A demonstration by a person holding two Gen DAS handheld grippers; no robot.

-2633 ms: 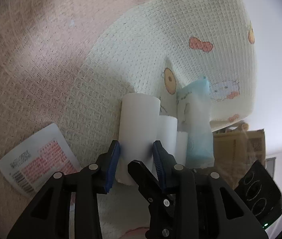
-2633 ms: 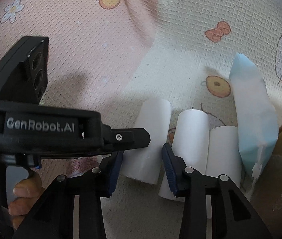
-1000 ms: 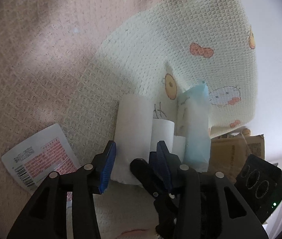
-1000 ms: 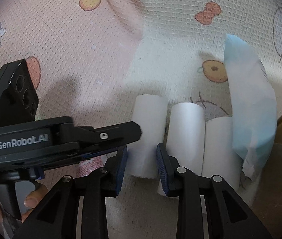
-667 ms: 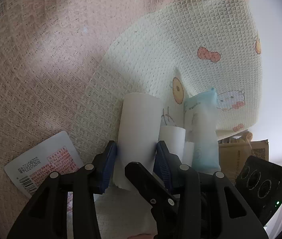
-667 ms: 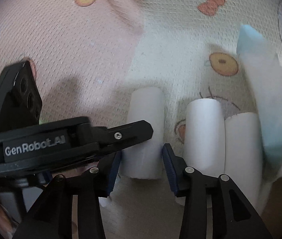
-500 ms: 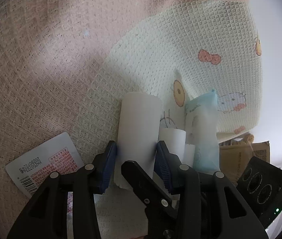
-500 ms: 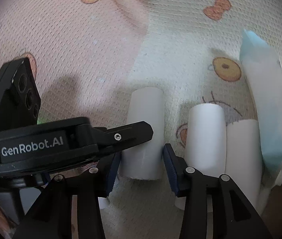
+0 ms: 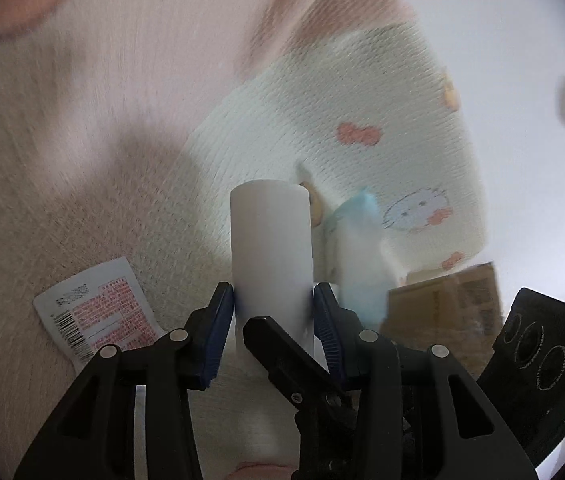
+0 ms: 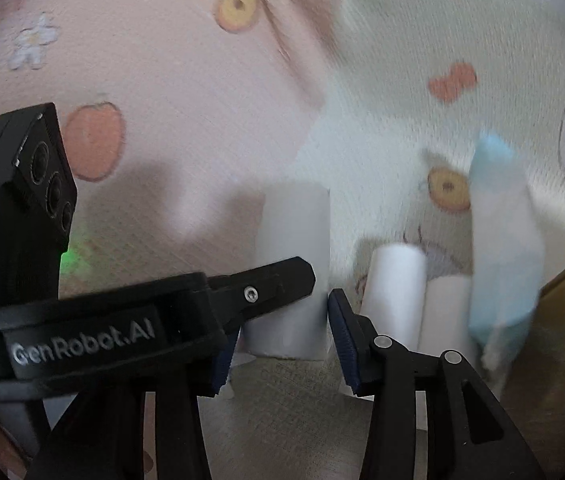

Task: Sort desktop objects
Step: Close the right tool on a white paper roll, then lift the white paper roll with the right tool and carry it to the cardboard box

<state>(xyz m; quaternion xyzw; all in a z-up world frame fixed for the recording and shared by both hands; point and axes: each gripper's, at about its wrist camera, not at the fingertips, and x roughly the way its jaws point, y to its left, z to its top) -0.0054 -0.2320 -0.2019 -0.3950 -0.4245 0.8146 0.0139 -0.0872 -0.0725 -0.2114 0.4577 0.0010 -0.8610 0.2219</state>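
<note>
We have the left gripper [image 9: 273,330] pinching a white paper roll [image 9: 270,248] near its lower end — both blue pads press flat on its sides, and the roll's long axis runs straight out from the fingers toward twelve o'clock in the left wrist view. The roll sits clear of the patterned waffle blanket [image 9: 362,104], so it seems lifted rather than resting.

From the right wrist view, that same roll [image 10: 294,260] stands at twelve o'clock of the right gripper [image 10: 278,340], whose jaws have just been opening; its fingers are now spread, with the roll's lower end between them but, as far as we can tell, no pad bearing on it. The left hand therefore carries the load alone.

Two more paper rolls [image 10: 396,288] lie side by side at about two o'clock of the right fingers, a blue-and-white tissue pack [image 10: 502,248] just beyond them — the right hand is the nearer one for those. A printed label card [image 9: 98,316] lies at nine o'clock of the left fingers.
</note>
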